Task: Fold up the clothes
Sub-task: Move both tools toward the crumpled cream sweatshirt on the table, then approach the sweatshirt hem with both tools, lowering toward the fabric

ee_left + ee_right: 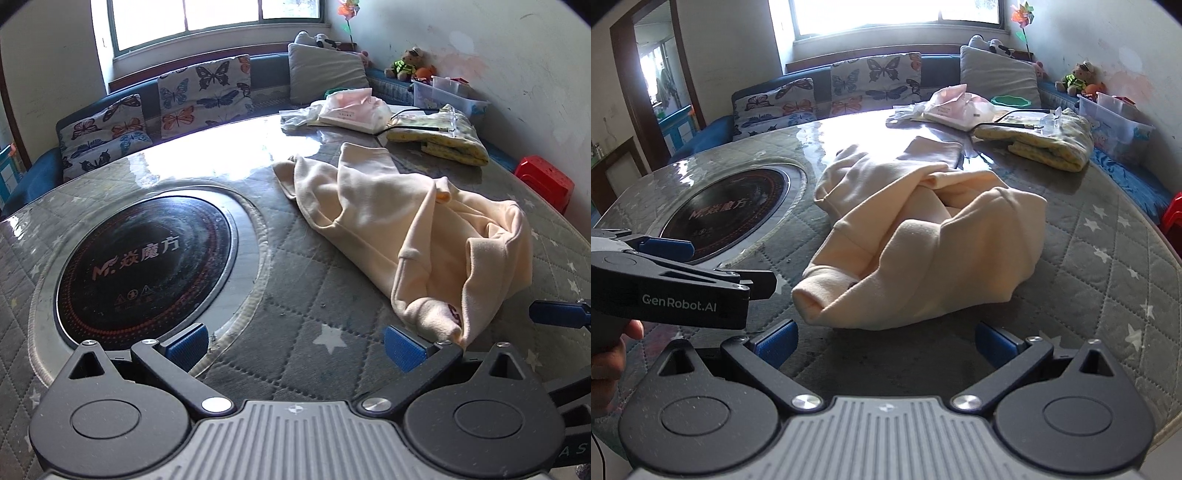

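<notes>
we see a crumpled cream-coloured fleece garment [399, 236] lying in a loose heap on the round table with a grey quilted star-print cover under clear plastic [295, 321]. in the left wrist view it spreads from the middle of the table toward the near right, its nearest bunched corner just beside the right blue pad of the left gripper [295, 349]. that gripper stands wide apart with bare tabletop between its pads, grasping nothing.

in the right wrist view the same garment [923, 240] sits straight ahead, its near rolled edge just beyond the right gripper [886, 349], whose blue pads are likewise spread and released, holding nothing. to the near left of this view we see the left gripper from the side, black with white lettering, a hand [609, 354] behind it; from this angle we cannot tell its opening.

to the left of the garment a round black glass cooktop with red rings and printed characters [144, 266] is set into the table. at the far right edge of the table lies a folded yellow patterned blanket [443, 136], with a pink and white plastic packet [354, 110] just left of it. behind the table runs a blue bench with butterfly-print cushions [207, 88] and a plain grey cushion [325, 70], under a bright window [214, 18]. a red plastic stool [545, 181] stands at the far right.
</notes>
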Available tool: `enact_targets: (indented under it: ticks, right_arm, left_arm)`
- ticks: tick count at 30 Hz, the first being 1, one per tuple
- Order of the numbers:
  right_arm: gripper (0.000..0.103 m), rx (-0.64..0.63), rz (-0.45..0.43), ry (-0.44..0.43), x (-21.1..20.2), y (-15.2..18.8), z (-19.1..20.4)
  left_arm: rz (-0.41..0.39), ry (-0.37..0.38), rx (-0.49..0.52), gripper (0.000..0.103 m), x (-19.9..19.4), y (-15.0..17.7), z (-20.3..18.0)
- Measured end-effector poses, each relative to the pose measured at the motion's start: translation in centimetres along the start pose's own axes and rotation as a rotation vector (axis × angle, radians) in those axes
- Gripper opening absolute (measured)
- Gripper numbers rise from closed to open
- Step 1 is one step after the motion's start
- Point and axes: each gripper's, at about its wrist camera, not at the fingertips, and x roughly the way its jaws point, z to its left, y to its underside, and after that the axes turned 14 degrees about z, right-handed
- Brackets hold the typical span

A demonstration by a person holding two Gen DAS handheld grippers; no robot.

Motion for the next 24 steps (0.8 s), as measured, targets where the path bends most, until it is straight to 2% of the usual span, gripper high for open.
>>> enact_targets:
  ticks: [24]
  right_arm:
    - [0.103,0.023,0.011,-0.019,0.6,-0.3,-1.1]
  left_arm:
    - [0.035,0.001,0.029,0.103,1.2,-1.2,-1.4]
